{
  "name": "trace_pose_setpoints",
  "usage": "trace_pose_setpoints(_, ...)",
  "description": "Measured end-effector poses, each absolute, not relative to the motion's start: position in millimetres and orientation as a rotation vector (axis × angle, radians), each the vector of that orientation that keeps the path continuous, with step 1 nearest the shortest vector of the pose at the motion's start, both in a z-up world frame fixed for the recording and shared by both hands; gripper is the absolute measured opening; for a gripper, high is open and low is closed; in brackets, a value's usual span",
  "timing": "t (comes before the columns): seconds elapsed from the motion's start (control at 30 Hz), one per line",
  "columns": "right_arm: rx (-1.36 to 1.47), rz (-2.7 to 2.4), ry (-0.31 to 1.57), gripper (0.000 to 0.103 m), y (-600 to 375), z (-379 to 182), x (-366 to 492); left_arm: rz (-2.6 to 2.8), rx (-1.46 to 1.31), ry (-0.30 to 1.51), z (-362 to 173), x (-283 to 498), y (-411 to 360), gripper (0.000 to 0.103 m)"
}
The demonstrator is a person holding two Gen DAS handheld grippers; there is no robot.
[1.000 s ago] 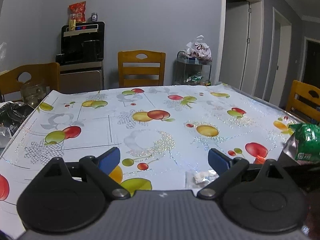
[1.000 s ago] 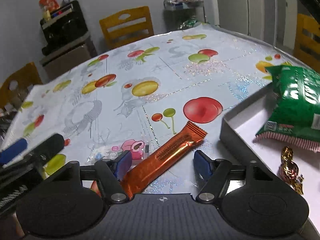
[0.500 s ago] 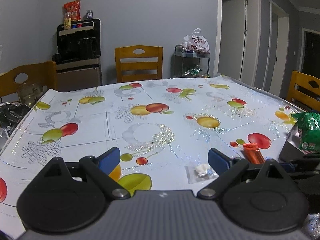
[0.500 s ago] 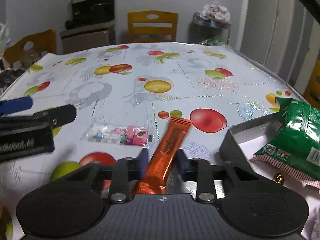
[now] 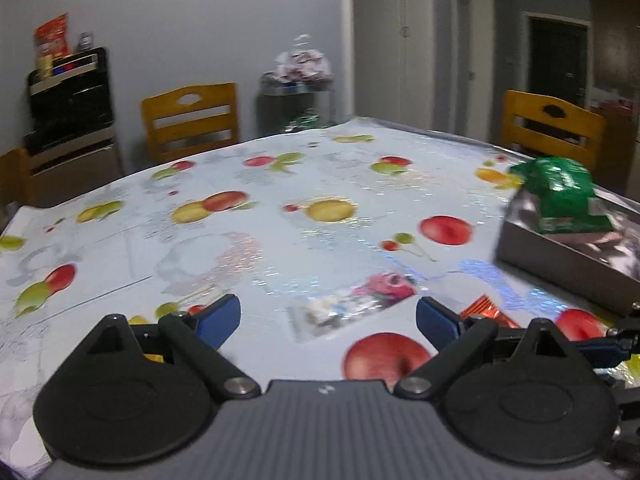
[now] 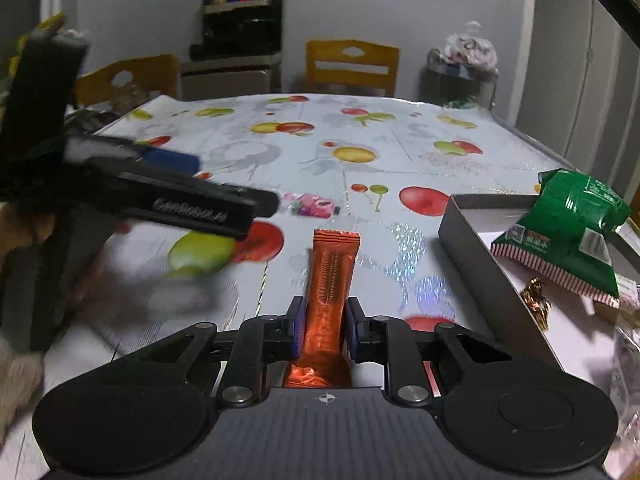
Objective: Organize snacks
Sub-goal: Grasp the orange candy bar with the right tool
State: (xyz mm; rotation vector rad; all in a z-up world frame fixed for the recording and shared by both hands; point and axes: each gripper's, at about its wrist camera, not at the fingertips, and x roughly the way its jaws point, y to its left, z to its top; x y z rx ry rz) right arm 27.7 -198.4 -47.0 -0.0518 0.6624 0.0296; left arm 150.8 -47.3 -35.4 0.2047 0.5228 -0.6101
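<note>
Left wrist view: the left gripper (image 5: 328, 316) stands wide open and empty above the tabletop (image 5: 280, 240); a clear candy packet (image 5: 352, 304) lies just ahead between its fingers, untouched. A grey box (image 5: 560, 268) holding a green bag (image 5: 560, 196) sits to the right, and part of an orange bar (image 5: 486, 312) shows beyond the right finger.

Right wrist view: the right gripper (image 6: 323, 328) has just been closing and now clamps the orange bar (image 6: 331, 276) near its lower end, the rest pointing forward over the tabletop (image 6: 360, 168). The likely step is carrying the bar into the box (image 6: 476, 248) on the right. Done well, the bar should be lifted clear of the box wall and set on the bare floor beside the green bag (image 6: 572, 224) and a gold-wrapped sweet (image 6: 534, 300). The left gripper (image 6: 240, 200) hovers close on the left, near the candy packet (image 6: 310, 205); the bag's overhang narrows the landing space.
</note>
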Motion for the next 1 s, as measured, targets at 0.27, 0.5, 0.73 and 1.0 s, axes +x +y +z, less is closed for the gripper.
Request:
trace_pose_setpoints(0.27, -0.025, 0.092, 0.654, 0.022, -207.2, -47.6, 5.1, -0.586, 0.170, 0.579, -40.0, 175.1, -65.9, 0.096)
trace_pose_setpoints(0.5, 0.003, 0.124, 0.649, 0.022, -213.3, -47.5, -1.0, -0.691, 0.243, 0.653, -47.6, 196.0, -86.7, 0.096)
trace_pose_setpoints(0.73, 0.034, 0.140, 0.647, 0.022, -222.9, -47.5, -3.5, -0.724, 0.246, 0.653, -49.3, 187.7, -85.7, 0.084)
trace_pose_setpoints(1.0, 0.044, 0.152, 0.640, 0.023, -228.4, -48.1, -5.3, -0.742, 0.246, 0.627, -46.2, 156.4, -73.1, 0.045)
